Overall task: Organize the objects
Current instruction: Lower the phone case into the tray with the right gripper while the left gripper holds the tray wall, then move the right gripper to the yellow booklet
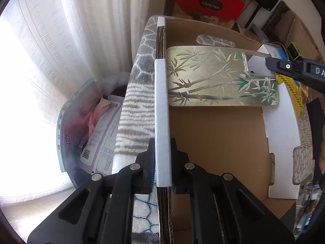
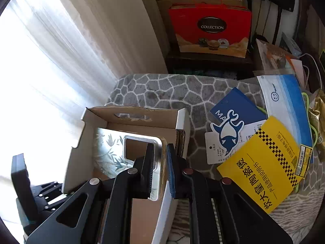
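a red gift bag (image 2: 210,30) is seen behind the grey patterned rug (image 2: 162,87), white curtains (image 2: 81,40) to its left.

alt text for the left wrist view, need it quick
The left gripper clamps the wall of an open cardboard box. Inside, the right gripper holds a bamboo-print phone case by its camera corner. A curtain hangs at left.

Black tongs (image 1: 162,174), silver pivot screws, blue pads.
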A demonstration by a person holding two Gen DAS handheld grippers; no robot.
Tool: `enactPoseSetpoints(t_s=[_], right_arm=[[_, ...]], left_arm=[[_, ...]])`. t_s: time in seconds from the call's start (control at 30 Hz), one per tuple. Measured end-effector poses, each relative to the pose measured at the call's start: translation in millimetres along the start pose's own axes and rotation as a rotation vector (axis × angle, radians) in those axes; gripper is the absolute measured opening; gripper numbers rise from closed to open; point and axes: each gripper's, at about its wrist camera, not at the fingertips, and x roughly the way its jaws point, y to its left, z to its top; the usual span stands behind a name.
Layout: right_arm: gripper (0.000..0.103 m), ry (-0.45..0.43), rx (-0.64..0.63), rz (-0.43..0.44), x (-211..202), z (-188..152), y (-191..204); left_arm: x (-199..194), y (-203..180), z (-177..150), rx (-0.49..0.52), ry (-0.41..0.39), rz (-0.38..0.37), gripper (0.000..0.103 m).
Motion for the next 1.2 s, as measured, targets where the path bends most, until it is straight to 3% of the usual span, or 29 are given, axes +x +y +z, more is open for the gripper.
enactPoseSetpoints(t_s=[0.1, 0.13, 0.2, 0.43, 0.77, 1.2], right_arm=[[0.018, -0.011, -0.042, -0.032, 0.6, 2.7, 1.9], [0.034, -0.015, -0.051, -0.045, -1.1, 3.4, 2.3], [0.049, -0.043, -0.066, -0.064, -9.4, 5.7, 2.7], [0.05, -0.104, -0.081, -0.066, -49.1, 11.5, -10.7], [0.05, -0.098, -0.074, -0.12, -82.9, -5.5, -61.3], [0.05, -0.065, 0.162, -0.171, -103.4, -52.8, -174.6]], left_arm=[[0.1, -1.6, 0.9, 0.007, -0.003, 0.012, 0.012], [0.4, -2.2, 1.3, 0.011, -0.005, 0.016, 0.011], [-0.1, -2.9, 1.5, 0.013, -0.008, 0.019, 0.011], [-1.9, -3.0, 1.0, 0.009, -0.009, 0.012, 0.011], [-1.7, -3.3, 1.1, 0.013, -0.013, 0.013, 0.012], [-0.4, -5.4, 3.5, 0.014, -0.014, 0.013, 0.012]])
